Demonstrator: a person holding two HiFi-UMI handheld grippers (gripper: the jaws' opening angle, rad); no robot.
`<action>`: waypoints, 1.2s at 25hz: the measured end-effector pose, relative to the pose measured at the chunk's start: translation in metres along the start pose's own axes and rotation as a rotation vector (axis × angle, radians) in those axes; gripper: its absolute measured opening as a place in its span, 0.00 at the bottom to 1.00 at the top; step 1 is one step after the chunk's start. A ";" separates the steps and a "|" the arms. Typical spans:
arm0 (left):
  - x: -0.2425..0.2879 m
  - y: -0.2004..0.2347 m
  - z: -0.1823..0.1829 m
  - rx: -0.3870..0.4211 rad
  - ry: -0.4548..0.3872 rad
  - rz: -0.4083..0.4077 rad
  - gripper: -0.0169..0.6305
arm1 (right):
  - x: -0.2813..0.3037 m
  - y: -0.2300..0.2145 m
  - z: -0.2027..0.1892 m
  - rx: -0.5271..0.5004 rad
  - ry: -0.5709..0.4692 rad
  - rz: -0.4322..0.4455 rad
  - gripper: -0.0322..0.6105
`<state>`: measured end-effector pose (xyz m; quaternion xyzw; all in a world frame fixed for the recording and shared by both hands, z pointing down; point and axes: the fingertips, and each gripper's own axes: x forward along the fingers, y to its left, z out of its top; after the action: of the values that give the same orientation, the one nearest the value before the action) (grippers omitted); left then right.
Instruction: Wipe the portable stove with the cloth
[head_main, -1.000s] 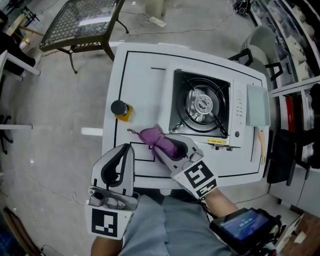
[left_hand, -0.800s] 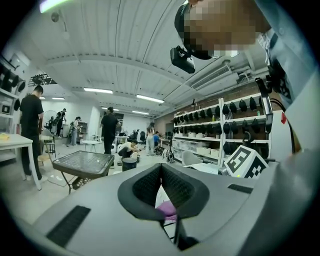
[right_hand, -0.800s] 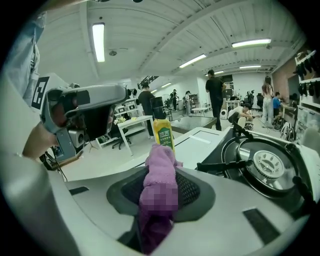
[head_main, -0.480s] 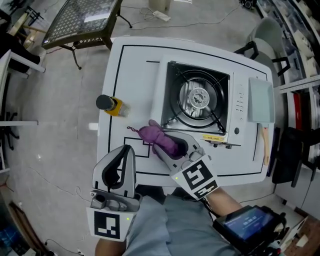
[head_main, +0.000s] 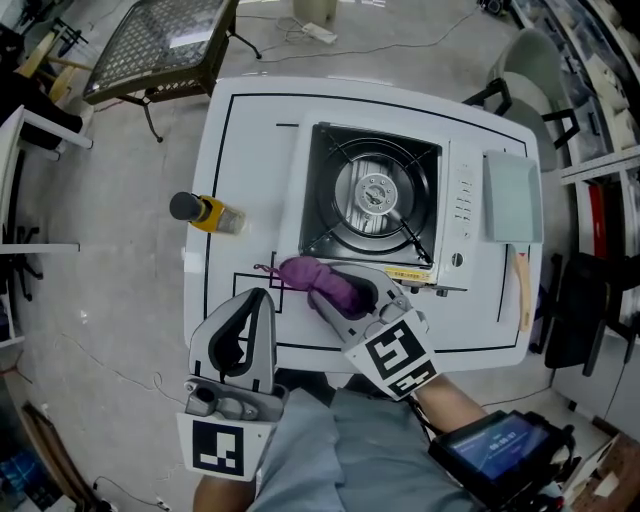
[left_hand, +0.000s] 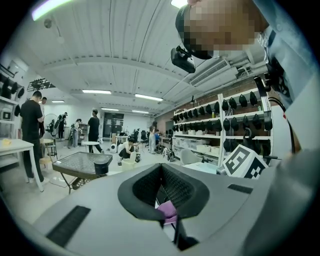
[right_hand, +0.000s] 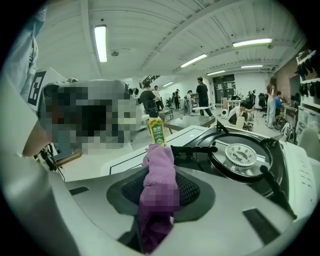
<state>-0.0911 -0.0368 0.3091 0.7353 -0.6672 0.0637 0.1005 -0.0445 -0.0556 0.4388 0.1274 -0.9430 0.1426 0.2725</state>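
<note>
The portable stove (head_main: 375, 205) lies in the middle of the white table (head_main: 250, 150), with its black burner grate (right_hand: 240, 157) and white control strip (head_main: 465, 200) to the right. My right gripper (head_main: 340, 290) is shut on a bunched purple cloth (head_main: 318, 278), whose tip reaches the stove's near left corner. In the right gripper view the cloth (right_hand: 158, 160) stands up between the jaws of that gripper (right_hand: 160, 187), just in front of the grate. My left gripper (head_main: 255, 305) hangs by the table's near edge with its jaws together and nothing in them (left_hand: 161, 170).
A small yellow bottle (head_main: 205, 212) with a dark cap stands left of the stove. A grey flat tool with a wooden handle (head_main: 512, 197) lies at the table's right end. A mesh-topped table (head_main: 160, 45) and a chair (head_main: 520, 80) stand beyond on the floor.
Both grippers have shifted to the right along the table's near edge. The cloth, earlier left of the stove's corner, now sits at the stove's front edge, still gripped.
</note>
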 end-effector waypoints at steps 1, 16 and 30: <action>0.002 -0.003 0.001 0.001 0.000 -0.001 0.05 | -0.003 -0.003 0.000 0.001 0.000 -0.004 0.27; 0.033 -0.060 0.012 0.028 -0.004 -0.064 0.05 | -0.054 -0.048 -0.025 0.032 0.017 -0.061 0.27; 0.057 -0.111 0.022 0.067 -0.006 -0.151 0.05 | -0.101 -0.081 -0.049 0.085 0.011 -0.132 0.27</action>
<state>0.0241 -0.0872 0.2939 0.7867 -0.6076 0.0762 0.0783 0.0872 -0.0972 0.4394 0.1999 -0.9240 0.1652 0.2809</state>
